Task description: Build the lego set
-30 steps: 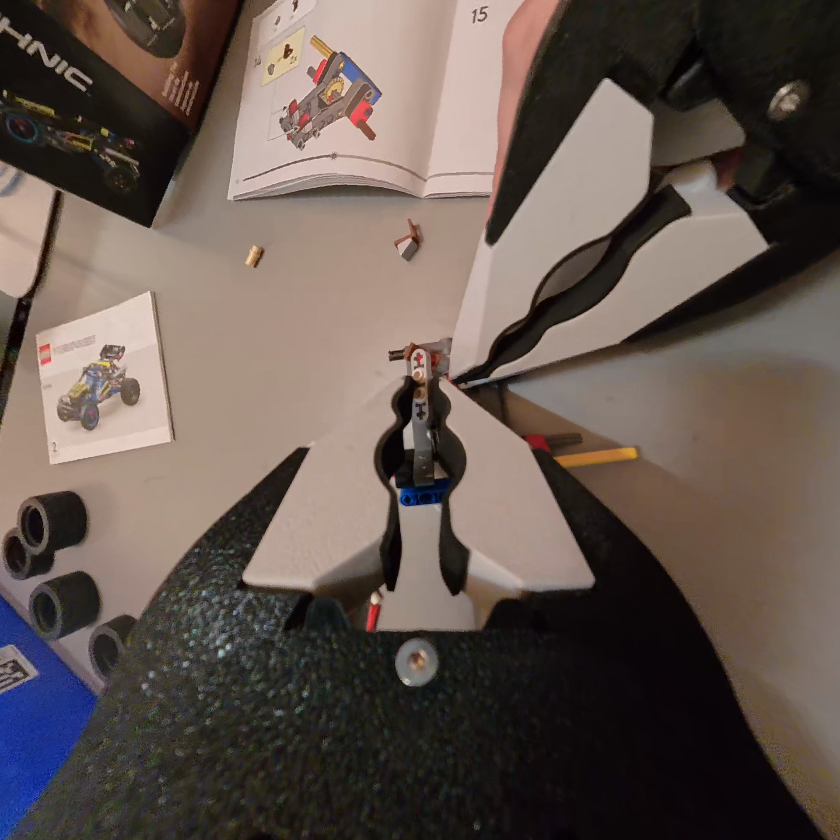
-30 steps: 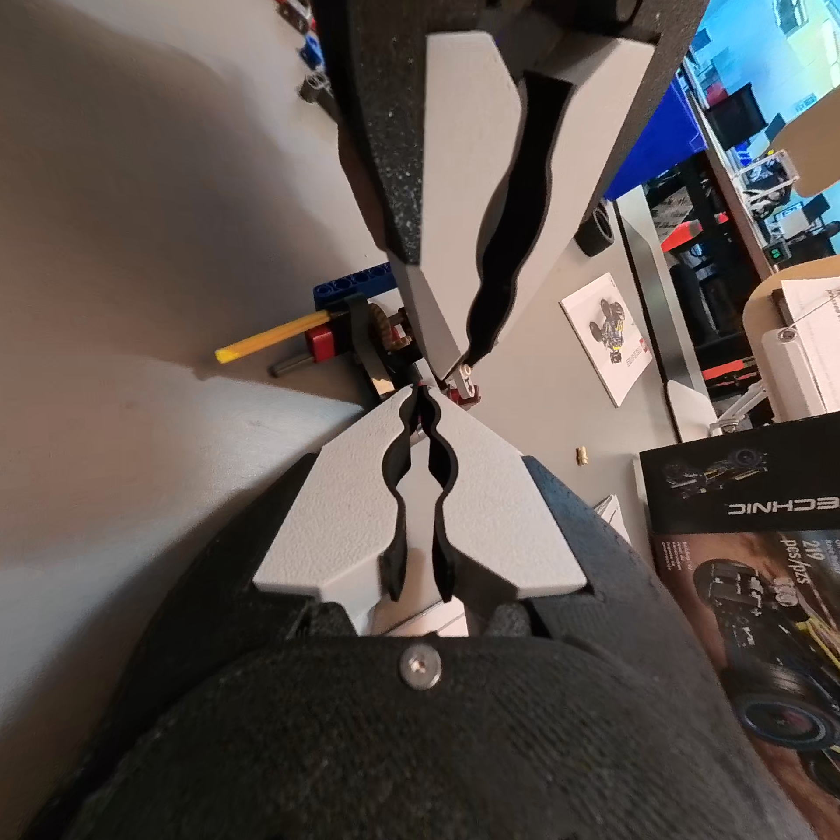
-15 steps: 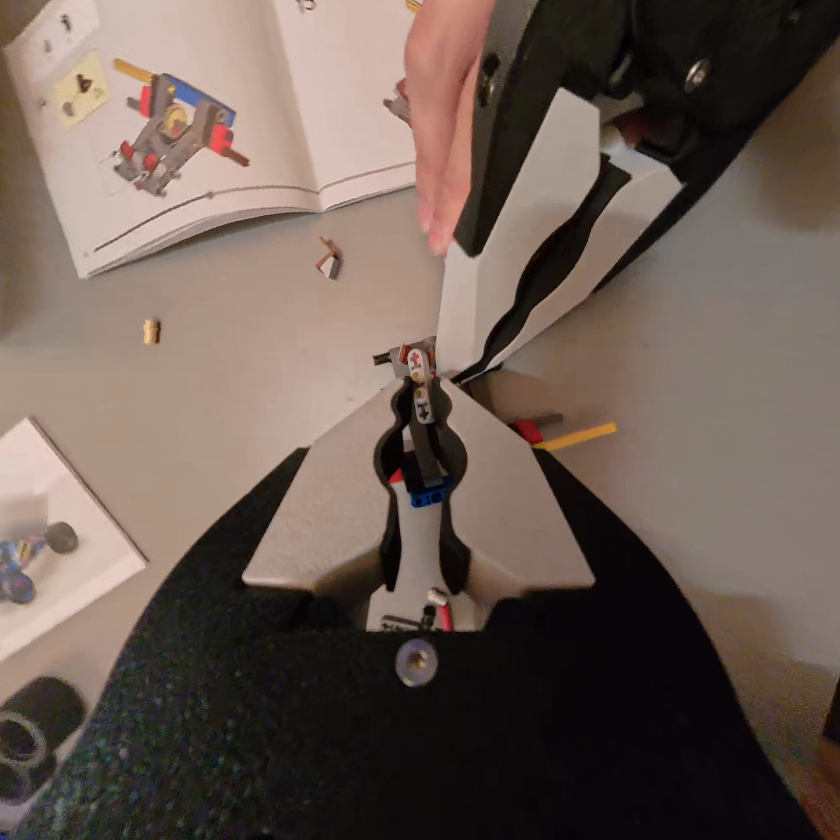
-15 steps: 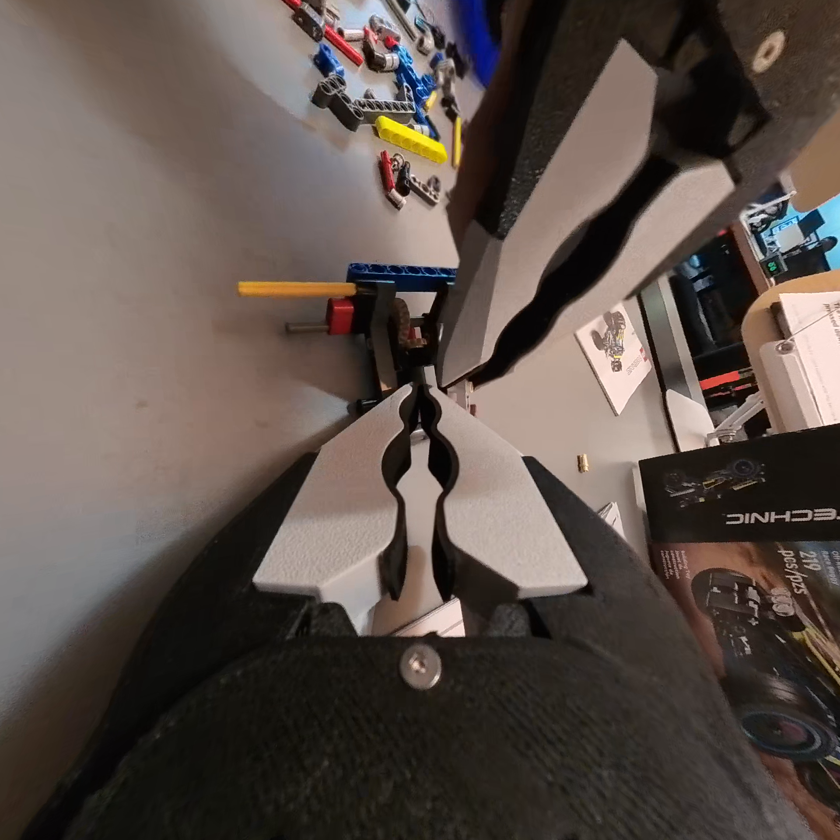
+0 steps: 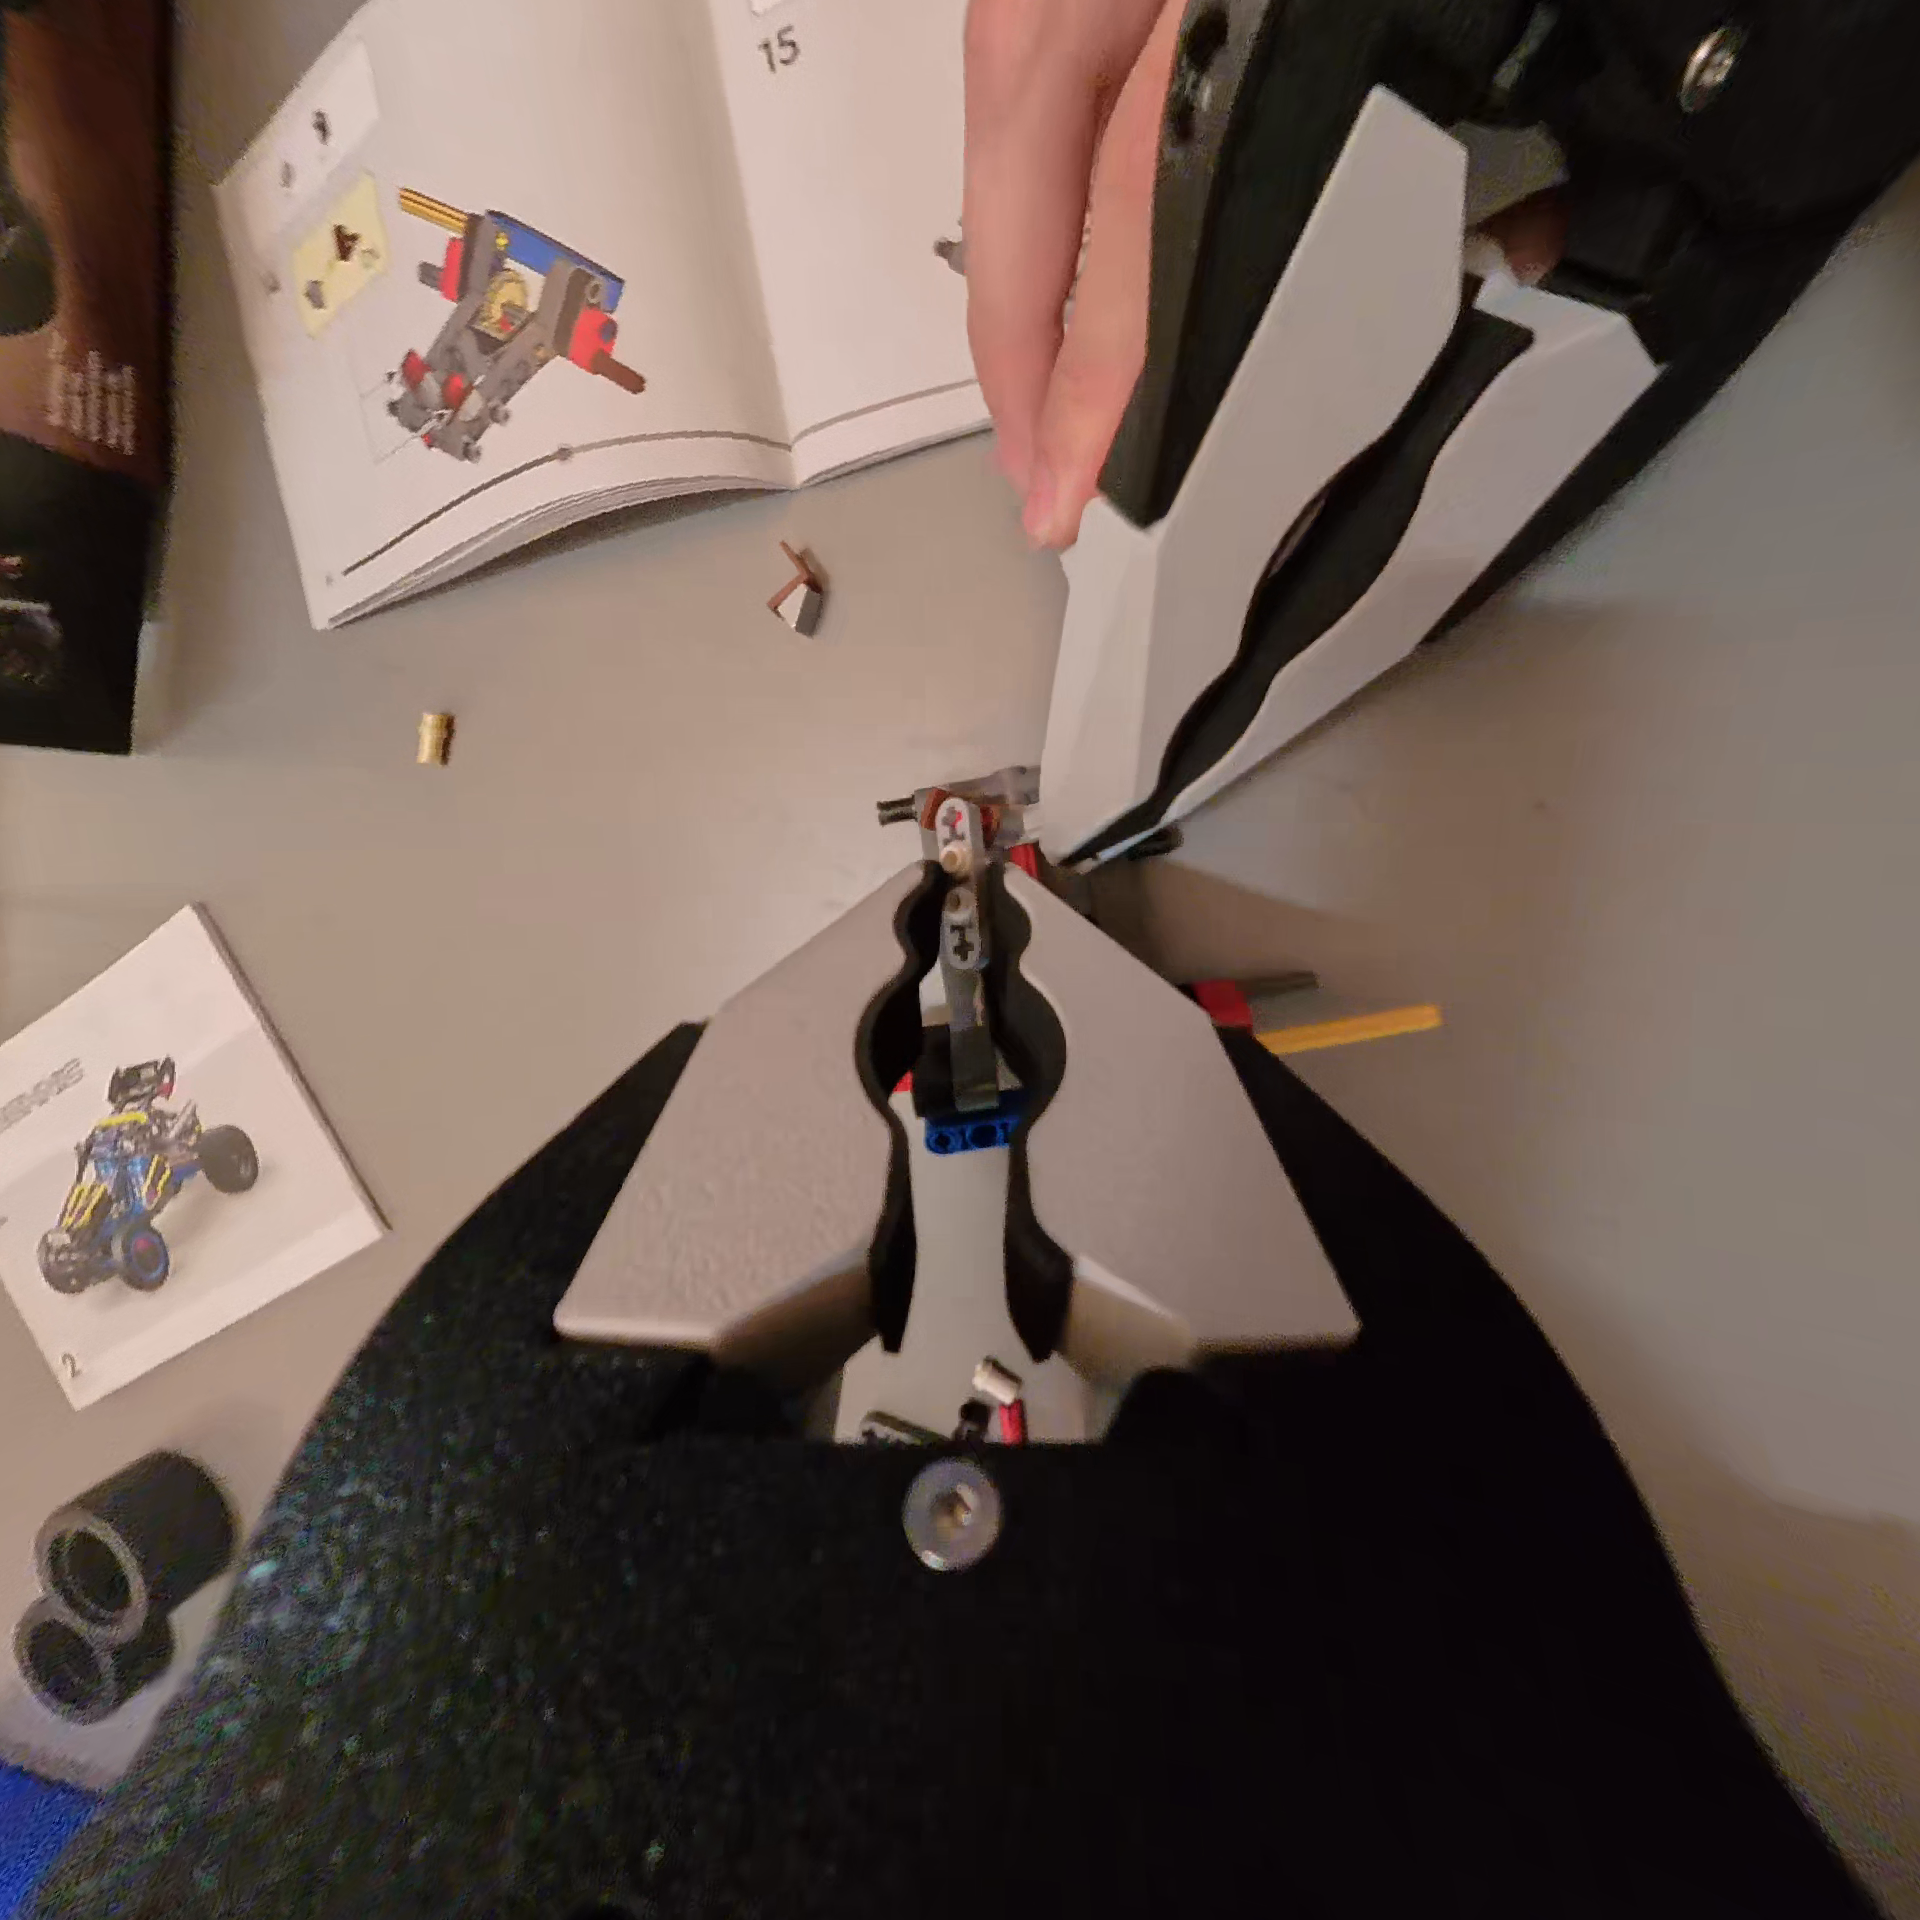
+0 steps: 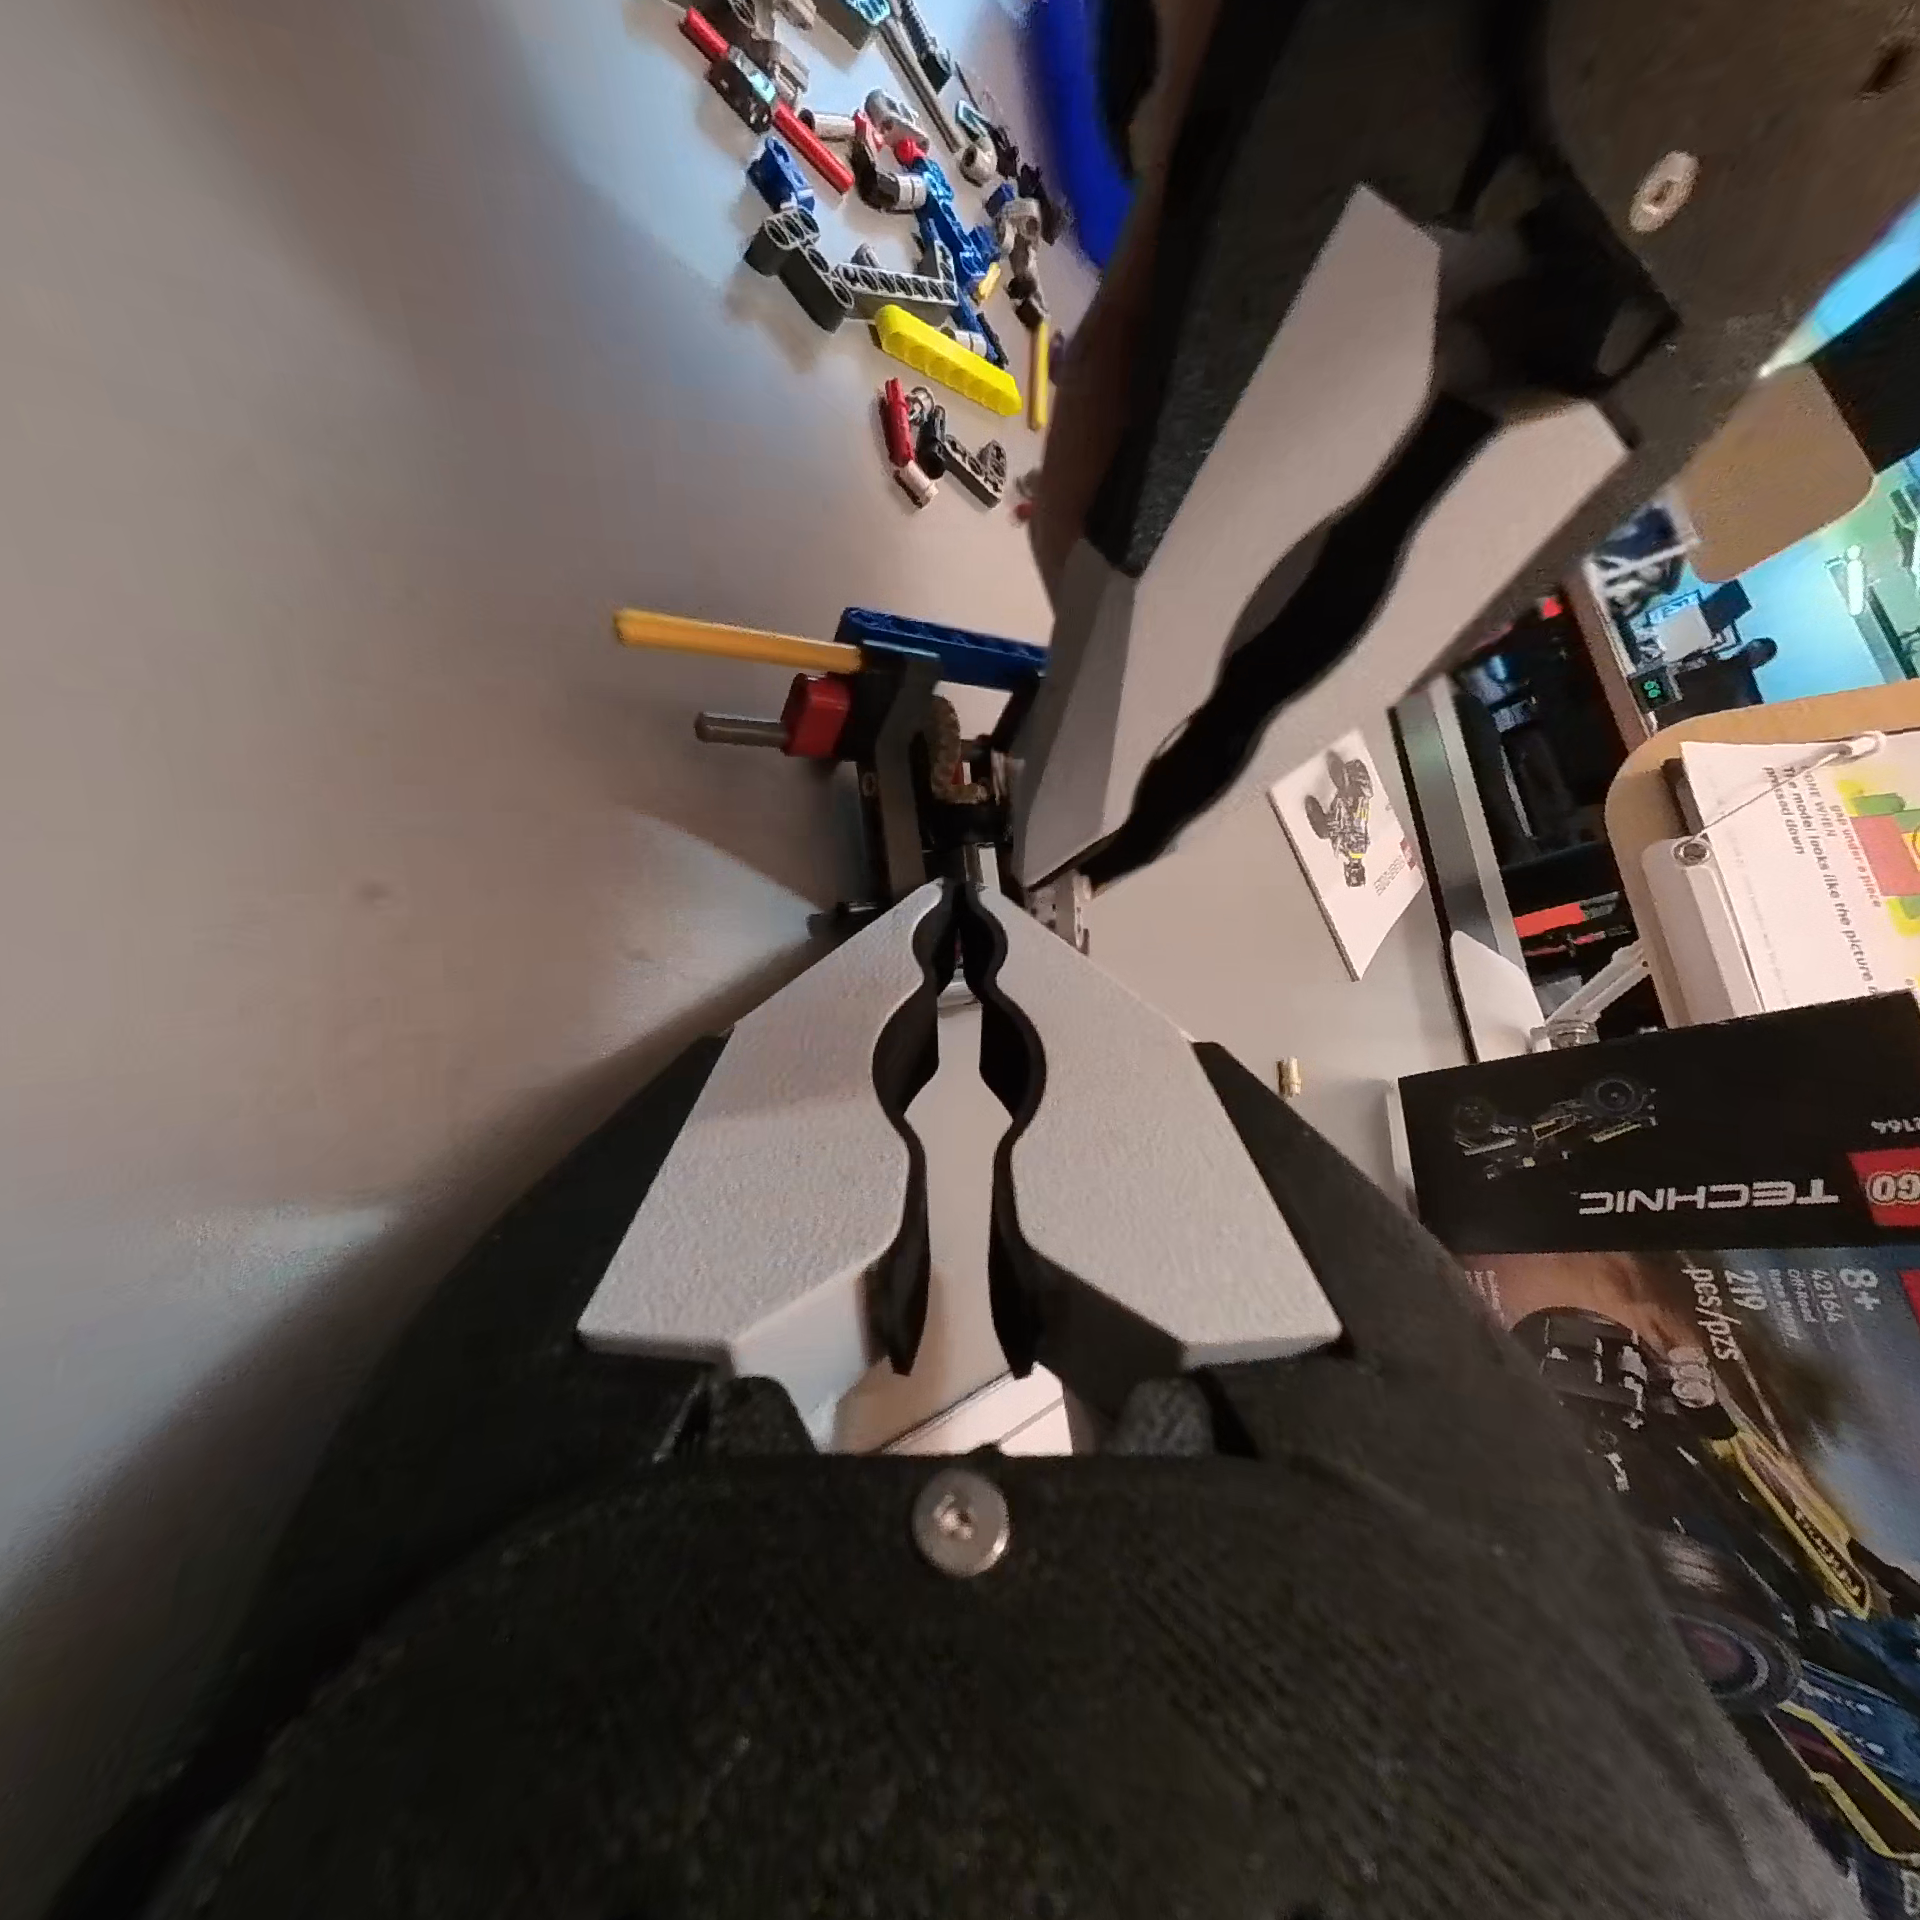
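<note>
Left wrist view looks down on a grey counter (image 5: pixel 623 935), where the left tool (image 5: pixel 961 883) is closed on the partly built lego assembly (image 5: pixel 966 914), its grey fingers clamping a light grey beam that sticks out past the tips, with a blue beam (image 5: pixel 971 1135) showing in the gap lower down. A yellow axle (image 5: pixel 1351 1031) and a red bush stick out to the right of the fingers. The right tool (image 5: pixel 1112 847) comes in from the upper right, its tips touching the far end of the assembly, with a person's hand (image 5: pixel 1049 312) on its handle.

Right wrist view shows the right tool (image 6: pixel 964 902) nearly shut, pinching a small dark pin at the near edge of the assembly (image 6: pixel 914 748), which sits just above the counter (image 6: pixel 364 623). The left tool (image 6: pixel 1070 873) reaches down from the upper right and holds the model's other side.

Beyond the assembly an open instruction booklet (image 5: pixel 582 312) lies flat, with a small brown and grey piece (image 5: pixel 798 603) and a tan connector (image 5: pixel 436 738) loose in front of it. A second, closed booklet (image 5: pixel 166 1143) lies at the left, near 2 black tyres (image 5: pixel 114 1579). Loose bricks (image 6: pixel 904 260) in blue, yellow, red and grey are scattered farther along, and the set's dark box (image 6: pixel 1662 1132) lies at the right
</note>
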`<state>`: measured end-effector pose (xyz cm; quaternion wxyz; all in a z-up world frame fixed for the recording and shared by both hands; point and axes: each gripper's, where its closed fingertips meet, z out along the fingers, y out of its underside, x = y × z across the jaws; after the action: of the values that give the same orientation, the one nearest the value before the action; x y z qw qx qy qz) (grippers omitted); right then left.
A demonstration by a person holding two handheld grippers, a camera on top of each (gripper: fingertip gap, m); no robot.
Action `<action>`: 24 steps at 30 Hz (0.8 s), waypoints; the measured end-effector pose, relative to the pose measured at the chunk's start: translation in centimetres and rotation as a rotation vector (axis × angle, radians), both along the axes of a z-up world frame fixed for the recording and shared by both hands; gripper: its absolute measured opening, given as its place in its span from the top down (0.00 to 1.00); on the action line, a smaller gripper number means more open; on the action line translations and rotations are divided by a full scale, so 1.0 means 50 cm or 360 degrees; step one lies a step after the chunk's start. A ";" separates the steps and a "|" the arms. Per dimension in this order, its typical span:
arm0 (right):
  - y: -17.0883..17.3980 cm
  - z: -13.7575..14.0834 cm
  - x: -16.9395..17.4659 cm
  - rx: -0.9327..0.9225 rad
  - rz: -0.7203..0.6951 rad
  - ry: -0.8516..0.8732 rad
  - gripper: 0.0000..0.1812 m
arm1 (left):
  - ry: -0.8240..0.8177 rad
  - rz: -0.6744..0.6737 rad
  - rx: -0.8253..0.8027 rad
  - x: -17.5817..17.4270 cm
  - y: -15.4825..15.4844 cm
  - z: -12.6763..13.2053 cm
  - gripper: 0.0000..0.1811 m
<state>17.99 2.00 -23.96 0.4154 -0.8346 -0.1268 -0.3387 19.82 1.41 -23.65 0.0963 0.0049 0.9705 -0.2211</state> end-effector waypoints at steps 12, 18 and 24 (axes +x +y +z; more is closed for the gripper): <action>-0.018 0.011 0.003 0.0037 -0.0081 0.0245 1.00 | -0.0214 0.0232 -0.0294 0.009 0.007 0.001 0.97; -0.040 0.032 0.032 0.0129 -0.0259 0.0311 1.00 | -0.0309 0.0288 -0.0291 0.013 0.016 -0.005 0.97; -0.032 0.033 0.028 0.0189 -0.0208 0.0371 1.00 | -0.0314 0.0370 -0.0388 0.012 0.017 0.001 0.97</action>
<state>19.39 0.42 -22.32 0.4529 -0.8488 -0.0028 -0.2726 20.44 2.28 -23.61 0.2158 -0.0974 0.9164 -0.3229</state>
